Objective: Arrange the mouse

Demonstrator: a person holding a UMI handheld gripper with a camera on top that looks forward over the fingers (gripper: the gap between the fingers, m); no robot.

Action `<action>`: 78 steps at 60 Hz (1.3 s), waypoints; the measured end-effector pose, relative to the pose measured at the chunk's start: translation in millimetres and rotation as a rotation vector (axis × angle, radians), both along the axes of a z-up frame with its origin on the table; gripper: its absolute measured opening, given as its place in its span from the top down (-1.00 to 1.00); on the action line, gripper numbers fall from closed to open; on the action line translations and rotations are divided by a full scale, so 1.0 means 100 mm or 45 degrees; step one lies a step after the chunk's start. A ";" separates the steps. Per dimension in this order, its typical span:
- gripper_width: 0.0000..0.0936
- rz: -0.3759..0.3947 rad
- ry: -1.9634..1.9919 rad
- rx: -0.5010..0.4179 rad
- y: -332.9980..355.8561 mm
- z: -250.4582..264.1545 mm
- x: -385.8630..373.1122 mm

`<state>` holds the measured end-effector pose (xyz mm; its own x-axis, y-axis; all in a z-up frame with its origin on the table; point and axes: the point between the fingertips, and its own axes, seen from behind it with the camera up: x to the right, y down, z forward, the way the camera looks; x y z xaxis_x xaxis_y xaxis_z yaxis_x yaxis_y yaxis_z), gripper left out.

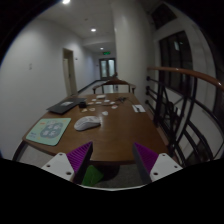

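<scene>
A white mouse (87, 123) lies on the brown wooden table (125, 135), well beyond my fingers and a little left of them. A pale green patterned mouse mat (48, 129) lies just left of the mouse, near the table's left edge. My gripper (112, 158) is open and empty, held above the table's near edge. Its purple pads (75, 158) stand wide apart with nothing between them.
A dark laptop (65, 105) lies on the table beyond the mat. Small items and papers (118, 103) sit further along the table. A railing (185, 95) runs along the right. A chair (122, 86) stands at the table's far end, with a doorway (106, 67) beyond.
</scene>
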<state>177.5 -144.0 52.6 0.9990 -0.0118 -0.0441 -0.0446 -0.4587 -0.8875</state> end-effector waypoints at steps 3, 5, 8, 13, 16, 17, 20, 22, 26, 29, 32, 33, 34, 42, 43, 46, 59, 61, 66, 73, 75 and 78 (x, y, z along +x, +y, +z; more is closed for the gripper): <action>-0.72 0.046 -0.026 -0.011 0.07 -0.05 -0.08; -0.72 0.059 -0.029 -0.034 0.20 -0.17 -0.20; -0.72 0.088 -0.013 -0.080 0.32 -0.30 -0.38; -0.72 0.169 0.014 -0.139 0.60 -0.46 -0.74; -0.72 0.209 0.011 -0.180 0.75 -0.54 -0.92; -0.72 0.223 0.007 -0.189 0.80 -0.57 -0.99; -0.73 0.261 -0.002 -0.194 0.97 -0.62 -1.18; -0.73 0.275 -0.002 -0.199 1.09 -0.65 -1.29; -0.74 0.286 -0.015 -0.208 1.28 -0.67 -1.40; -0.74 0.272 -0.031 -0.216 1.43 -0.69 -1.43; -0.74 0.242 -0.029 -0.224 1.59 -0.69 -1.44; -0.76 0.232 -0.030 -0.224 1.65 -0.69 -1.45; -0.77 0.235 -0.031 -0.228 1.70 -0.70 -1.44; -0.76 0.204 -0.070 -0.248 2.12 -0.71 -1.48; -0.76 0.199 -0.071 -0.250 2.18 -0.71 -1.47; -0.75 0.165 -0.069 -0.259 2.34 -0.71 -1.47; 0.04 0.007 -0.035 -0.225 2.70 -0.72 -1.40; 0.09 0.029 -0.037 -0.224 2.69 -0.72 -1.41; 0.23 0.045 0.028 -0.241 2.59 -0.68 -1.39; 0.24 0.011 0.013 -0.101 2.35 -0.09 -1.43; 0.23 0.005 0.049 -0.078 2.26 0.11 -1.56; 0.22 0.039 0.131 -0.036 2.12 0.39 -1.90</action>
<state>-12.3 68.1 92.0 0.9891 0.0163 -0.1466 -0.1203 -0.4859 -0.8657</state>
